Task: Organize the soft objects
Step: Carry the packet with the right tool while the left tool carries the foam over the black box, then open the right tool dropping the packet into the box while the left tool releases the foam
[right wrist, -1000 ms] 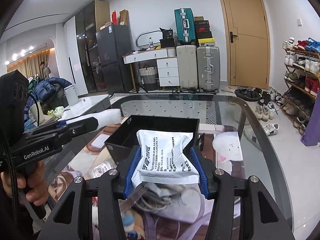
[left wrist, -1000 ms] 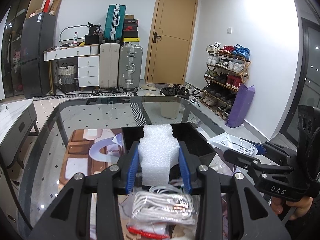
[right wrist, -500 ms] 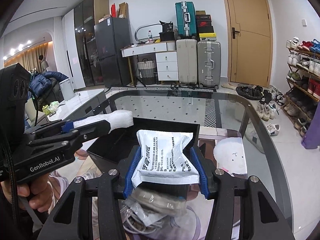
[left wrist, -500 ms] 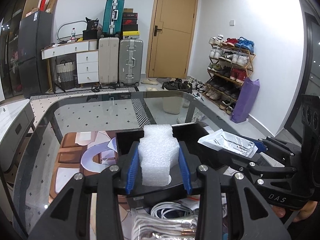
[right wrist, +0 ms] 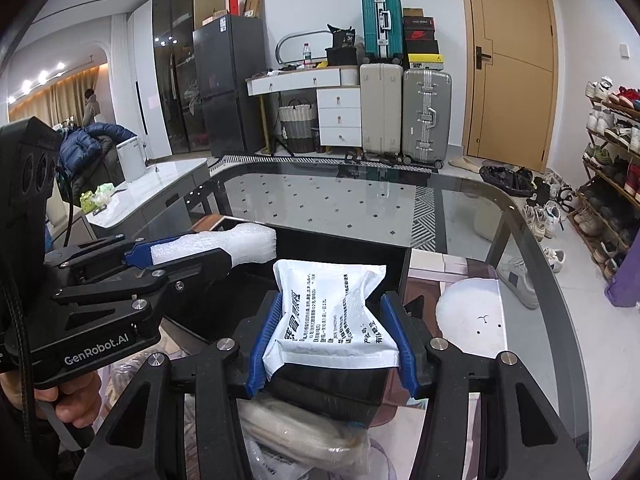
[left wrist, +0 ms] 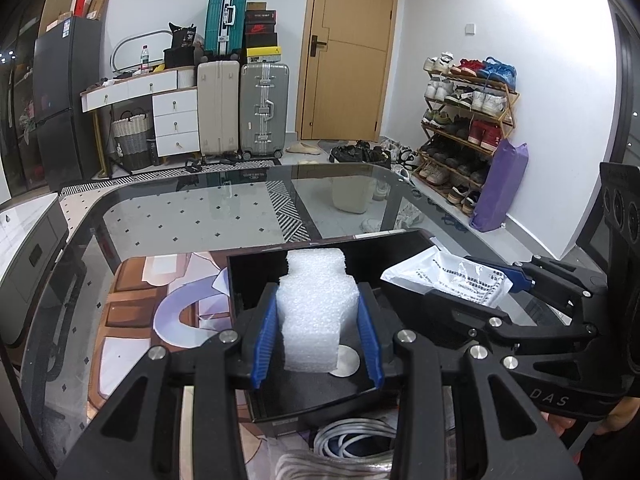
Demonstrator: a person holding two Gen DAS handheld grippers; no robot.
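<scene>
My left gripper (left wrist: 318, 336) is shut on a white foam block (left wrist: 316, 308) and holds it over the open black box (left wrist: 256, 276). The foam block also shows at the left of the right wrist view (right wrist: 224, 246). My right gripper (right wrist: 332, 344) is shut on a white printed pouch (right wrist: 332, 316) and holds it over the near edge of the same black box (right wrist: 360, 246). The pouch also shows at the right of the left wrist view (left wrist: 452, 278). The two grippers are side by side above the box.
The box stands on a printed mat (left wrist: 160, 320) on a glass table (left wrist: 200, 208). Coiled white cables (left wrist: 352, 440) and a bagged soft item (right wrist: 304, 432) lie in front of the box. A round white pad (right wrist: 472, 312) lies right of it.
Both grippers have moved forward with their loads, from before the box to over it. The cables have dropped toward the bottom of the left wrist view.
</scene>
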